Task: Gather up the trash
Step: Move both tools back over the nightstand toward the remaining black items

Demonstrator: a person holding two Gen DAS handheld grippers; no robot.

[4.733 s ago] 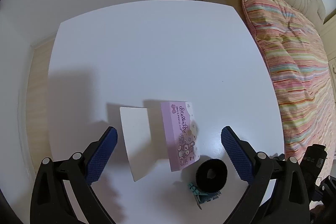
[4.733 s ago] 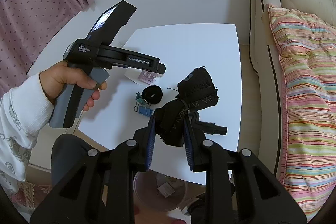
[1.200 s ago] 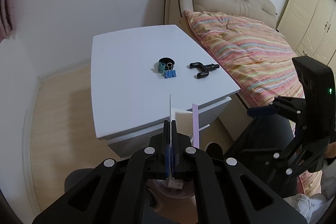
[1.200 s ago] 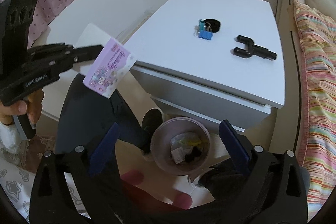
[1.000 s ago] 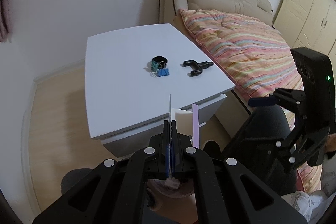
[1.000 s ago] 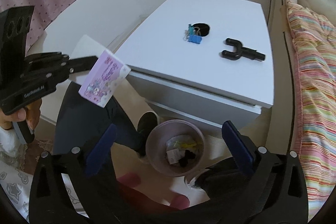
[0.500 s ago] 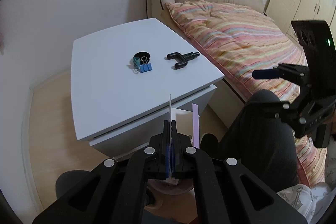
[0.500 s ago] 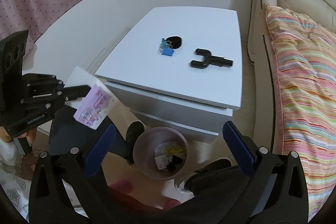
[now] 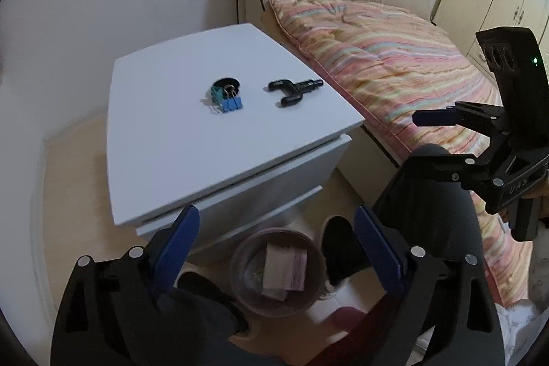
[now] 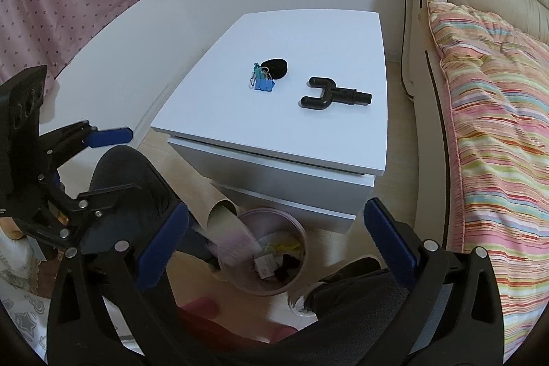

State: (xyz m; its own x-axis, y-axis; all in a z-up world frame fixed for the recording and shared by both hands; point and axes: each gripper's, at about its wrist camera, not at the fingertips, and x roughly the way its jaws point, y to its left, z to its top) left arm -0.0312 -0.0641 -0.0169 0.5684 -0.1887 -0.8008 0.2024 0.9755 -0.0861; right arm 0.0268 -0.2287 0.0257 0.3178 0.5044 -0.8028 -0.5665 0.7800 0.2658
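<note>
Trash bin (image 9: 236, 266), a round mauve one, stands on the floor against the front of the white nightstand, whose worktop (image 9: 178, 132) carries three things. A folded pink-and-white card (image 9: 283, 268) is in the bin in the left wrist view; in the right wrist view the same card (image 10: 230, 228) shows as a blur at the bin's rim (image 10: 298, 228), above scraps of paper and something dark. The left tool (image 9: 274, 239) hangs over the bin with its blue pads spread wide and nothing between them. The right tool (image 10: 274, 239) is likewise wide open and holds nothing. On the worktop a black hair tie (image 9: 227, 84) touches a cluster of blue and teal binder clips (image 9: 228, 101), and a black Y-shaped plastic fitting (image 9: 291, 89) lies near them on the side toward the bed with its striped quilt (image 9: 394, 57).
</note>
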